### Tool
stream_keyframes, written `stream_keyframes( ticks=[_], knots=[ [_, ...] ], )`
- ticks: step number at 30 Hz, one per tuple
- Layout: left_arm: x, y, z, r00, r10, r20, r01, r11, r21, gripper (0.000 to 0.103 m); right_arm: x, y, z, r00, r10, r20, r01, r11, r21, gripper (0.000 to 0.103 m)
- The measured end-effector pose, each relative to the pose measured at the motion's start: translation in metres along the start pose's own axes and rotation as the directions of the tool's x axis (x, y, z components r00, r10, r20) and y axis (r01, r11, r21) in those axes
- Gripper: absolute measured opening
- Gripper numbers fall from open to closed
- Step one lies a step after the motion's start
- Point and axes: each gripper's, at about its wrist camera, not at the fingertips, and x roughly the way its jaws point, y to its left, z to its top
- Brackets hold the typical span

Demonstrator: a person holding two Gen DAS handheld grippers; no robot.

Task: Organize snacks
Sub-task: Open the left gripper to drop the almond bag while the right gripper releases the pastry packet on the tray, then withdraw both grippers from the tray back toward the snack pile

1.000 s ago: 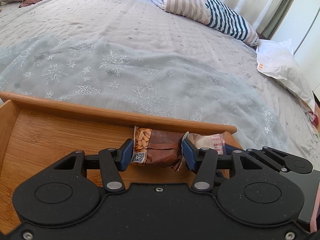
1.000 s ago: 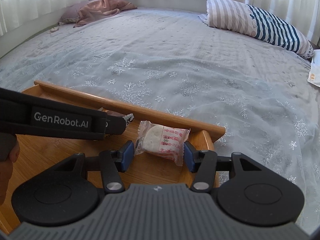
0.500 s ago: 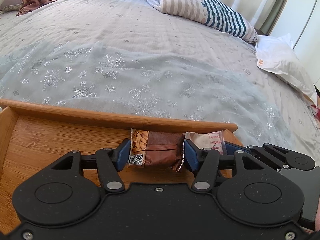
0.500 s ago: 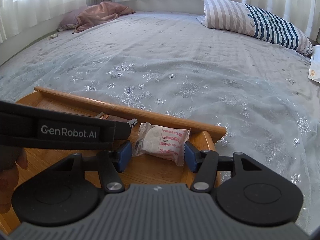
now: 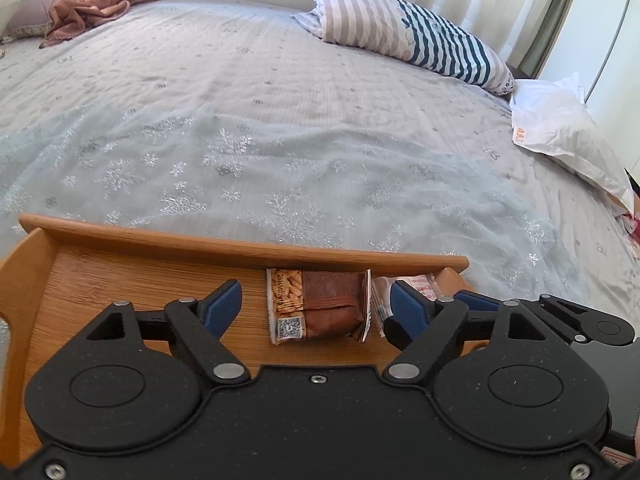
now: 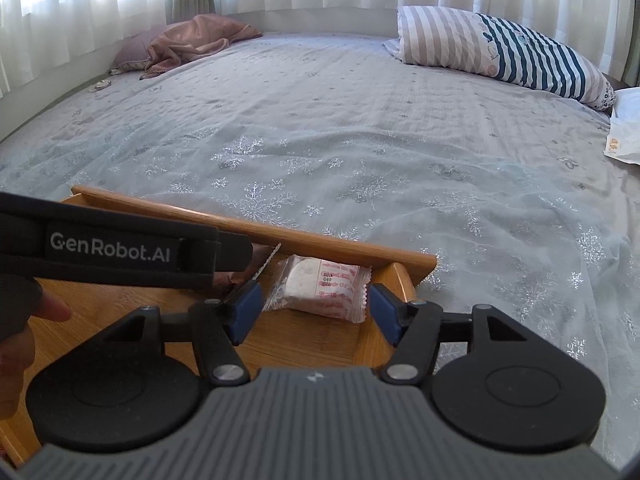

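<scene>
A brown snack packet (image 5: 320,304) with a nut picture lies in the wooden tray (image 5: 120,276) against its far rim. My left gripper (image 5: 316,308) is open around it, its pads clear of both ends. A clear packet with a white cake and red print (image 6: 320,286) lies beside it in the tray's right corner (image 6: 404,276); it also shows partly in the left wrist view (image 5: 412,282). My right gripper (image 6: 314,310) is open just in front of that packet. The left gripper's strap (image 6: 112,244) hides most of the brown packet in the right wrist view.
The tray sits on a bed with a grey snowflake cover (image 5: 280,140). A striped pillow (image 5: 408,40) and a white bag (image 5: 560,132) lie at the far right, a pink blanket (image 5: 92,8) at the far left. A hand (image 6: 20,320) shows at the left edge.
My left gripper has opened and let go of the brown packet, which now lies on the tray. My right gripper has drawn back slightly from the white packet.
</scene>
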Motion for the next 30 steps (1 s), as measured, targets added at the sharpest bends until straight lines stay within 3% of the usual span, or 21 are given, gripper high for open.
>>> stream_keyframes(
  ticks=[10, 30],
  knots=[
    [-0.032, 0.01, -0.013, 1.0, 0.011, 0.012, -0.011, 1.0, 0.006, 0.084, -0.029, 0.014, -0.005, 1.0, 0.0, 0.028, 0.0, 1.0, -0.006, 0.076],
    [-0.128, 0.021, -0.069, 0.997, 0.01, 0.071, -0.017, 0.994, 0.108, 0.089, -0.101, 0.043, -0.042, 0.995, -0.045, 0.092, 0.046, 0.999, -0.007, 0.083]
  ],
)
